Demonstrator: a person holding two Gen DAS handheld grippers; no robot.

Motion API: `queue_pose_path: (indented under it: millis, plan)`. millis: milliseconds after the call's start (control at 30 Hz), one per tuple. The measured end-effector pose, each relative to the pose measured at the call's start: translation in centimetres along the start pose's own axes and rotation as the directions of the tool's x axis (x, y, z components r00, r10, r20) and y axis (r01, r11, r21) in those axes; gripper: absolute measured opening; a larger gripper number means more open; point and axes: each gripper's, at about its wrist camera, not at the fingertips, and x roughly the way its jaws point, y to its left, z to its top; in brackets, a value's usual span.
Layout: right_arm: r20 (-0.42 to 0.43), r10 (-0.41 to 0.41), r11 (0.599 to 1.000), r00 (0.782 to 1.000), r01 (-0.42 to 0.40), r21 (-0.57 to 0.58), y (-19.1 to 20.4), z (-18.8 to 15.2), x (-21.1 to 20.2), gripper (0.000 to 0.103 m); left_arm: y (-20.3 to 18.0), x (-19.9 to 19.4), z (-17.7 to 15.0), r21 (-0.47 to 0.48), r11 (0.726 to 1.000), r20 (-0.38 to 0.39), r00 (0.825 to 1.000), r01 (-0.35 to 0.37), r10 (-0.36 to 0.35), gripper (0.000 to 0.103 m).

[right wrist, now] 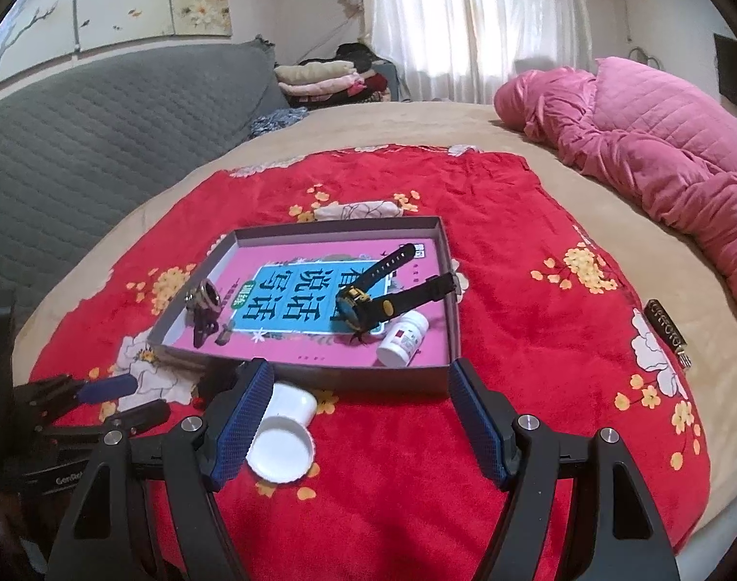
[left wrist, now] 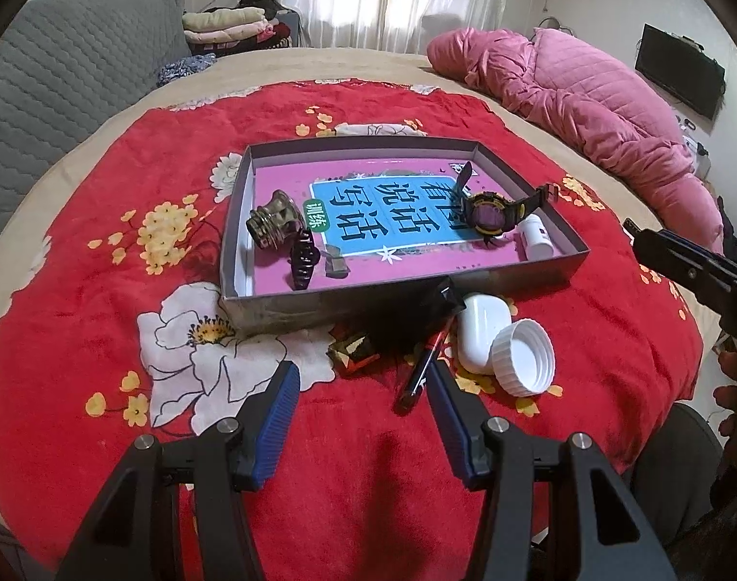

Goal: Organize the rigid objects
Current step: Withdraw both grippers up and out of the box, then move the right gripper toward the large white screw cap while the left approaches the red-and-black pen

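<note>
A shallow grey box (left wrist: 291, 307) (right wrist: 300, 377) lined with a pink and blue book lies on a red floral blanket. In it lie a black watch (left wrist: 489, 210) (right wrist: 368, 302), a small white bottle (left wrist: 535, 237) (right wrist: 403, 336), a metal cap (left wrist: 271, 222), a black hair clip (left wrist: 303, 256) and a small grey piece (left wrist: 334, 265). In front of the box lie a white earbud case (left wrist: 479, 324), a white lid (left wrist: 523, 356) (right wrist: 283, 450), a red and black pen (left wrist: 424, 368), a black tasselled thing (left wrist: 402, 324) and a gold and black wrapped piece (left wrist: 353, 351). My left gripper (left wrist: 363, 382) is open just short of these. My right gripper (right wrist: 361, 387) is open, its left finger over the lid.
A pink quilt (left wrist: 586, 97) (right wrist: 658, 145) is bunched at the far right of the bed. A grey padded headboard (left wrist: 53, 72) stands at the left. A dark keyring-like object (right wrist: 666, 329) lies at the blanket's right edge. Folded clothes (left wrist: 228, 24) are stacked at the back.
</note>
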Motion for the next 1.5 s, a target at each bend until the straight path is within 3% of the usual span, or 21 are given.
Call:
queue_pose_path:
  millis: [900, 1500]
  plan:
    - [-0.114, 0.045, 0.996, 0.992, -0.053, -0.069, 1.8, -2.6, 2.6, 0.076, -0.6, 2.1, -1.2, -0.015, 0.992, -0.092, 0.987, 0.128, -0.129, 0.054]
    - [-0.211, 0.077, 0.986, 0.974, -0.106, -0.126, 3.5, -4.6, 5.2, 0.076, -0.5, 2.8, -1.4, -0.021, 0.984, -0.099, 0.979, 0.175, -0.176, 0.054]
